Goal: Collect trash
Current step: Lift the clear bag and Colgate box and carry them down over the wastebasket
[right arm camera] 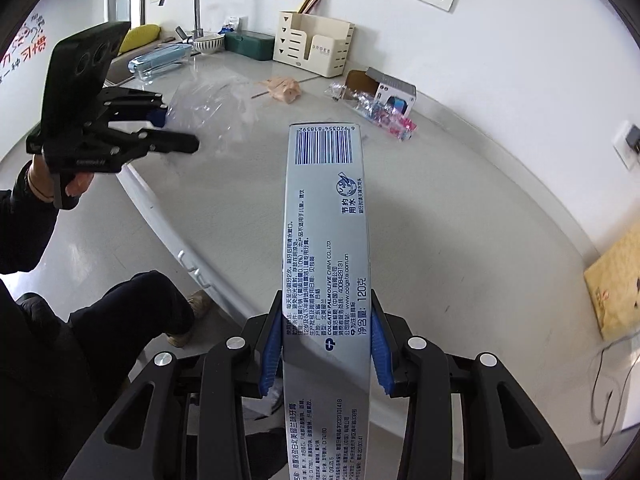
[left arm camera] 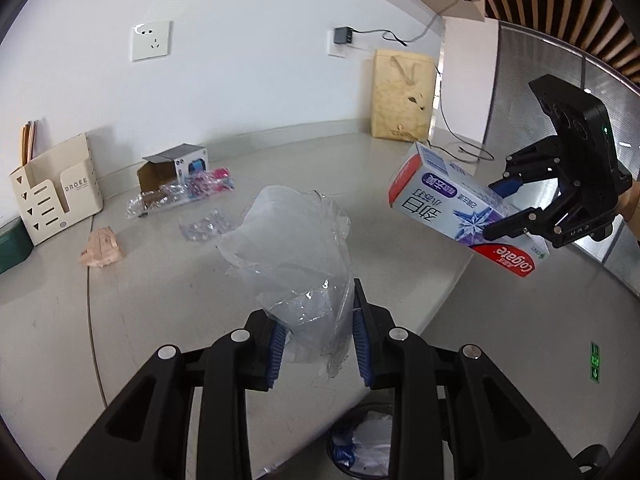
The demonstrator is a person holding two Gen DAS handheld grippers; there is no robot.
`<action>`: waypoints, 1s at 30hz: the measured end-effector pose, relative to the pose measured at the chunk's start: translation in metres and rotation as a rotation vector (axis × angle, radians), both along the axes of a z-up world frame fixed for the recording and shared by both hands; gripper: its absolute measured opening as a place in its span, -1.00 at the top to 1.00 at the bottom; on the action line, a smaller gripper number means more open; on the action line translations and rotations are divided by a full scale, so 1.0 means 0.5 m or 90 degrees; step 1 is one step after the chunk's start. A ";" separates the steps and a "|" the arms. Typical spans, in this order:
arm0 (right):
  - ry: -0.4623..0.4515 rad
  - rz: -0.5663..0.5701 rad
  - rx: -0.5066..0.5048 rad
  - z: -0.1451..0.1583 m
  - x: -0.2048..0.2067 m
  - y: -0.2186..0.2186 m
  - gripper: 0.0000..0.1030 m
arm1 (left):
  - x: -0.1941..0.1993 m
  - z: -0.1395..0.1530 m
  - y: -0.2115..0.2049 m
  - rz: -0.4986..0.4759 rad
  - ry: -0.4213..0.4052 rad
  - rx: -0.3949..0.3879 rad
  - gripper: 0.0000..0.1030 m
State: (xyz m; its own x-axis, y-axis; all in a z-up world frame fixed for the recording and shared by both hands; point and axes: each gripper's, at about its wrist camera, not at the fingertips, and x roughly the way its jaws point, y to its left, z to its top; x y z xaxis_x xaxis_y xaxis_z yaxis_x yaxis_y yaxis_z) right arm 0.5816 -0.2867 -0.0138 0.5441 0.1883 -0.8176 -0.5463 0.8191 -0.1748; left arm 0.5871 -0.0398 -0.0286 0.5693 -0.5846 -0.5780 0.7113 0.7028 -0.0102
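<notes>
Task approx. halfway, by the look of it; both grippers loaded, nothing binned yet; pink wrapper [left arm camera: 102, 249], clear packets [left arm camera: 188, 196] & small carton [left arm camera: 176, 166] left on counter [left arm camera: 160, 300]. Left gripper [left arm camera: 320, 344] clamps clear plastic wrap [left arm camera: 288, 248] above bin [left arm camera: 360, 444] at counter edge; right gripper [right arm camera: 326, 348] pinches toothpaste box [right arm camera: 326, 220], held level above counter.

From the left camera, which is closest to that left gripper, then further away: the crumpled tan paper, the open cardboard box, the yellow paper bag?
1. crumpled tan paper, on the counter's left.
2. open cardboard box, behind it near the wall.
3. yellow paper bag, far right corner.
</notes>
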 end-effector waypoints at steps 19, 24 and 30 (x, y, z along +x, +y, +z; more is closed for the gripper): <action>0.030 -0.007 0.146 -0.175 -0.270 0.082 0.19 | -0.278 -0.147 0.042 0.013 0.042 0.095 0.42; 0.046 -0.012 0.173 -0.237 -0.309 0.094 0.18 | -0.309 -0.211 0.047 0.010 0.076 0.112 0.42; 0.079 -0.032 0.223 -0.330 -0.333 0.086 0.18 | -0.310 -0.298 0.040 0.002 0.124 0.140 0.42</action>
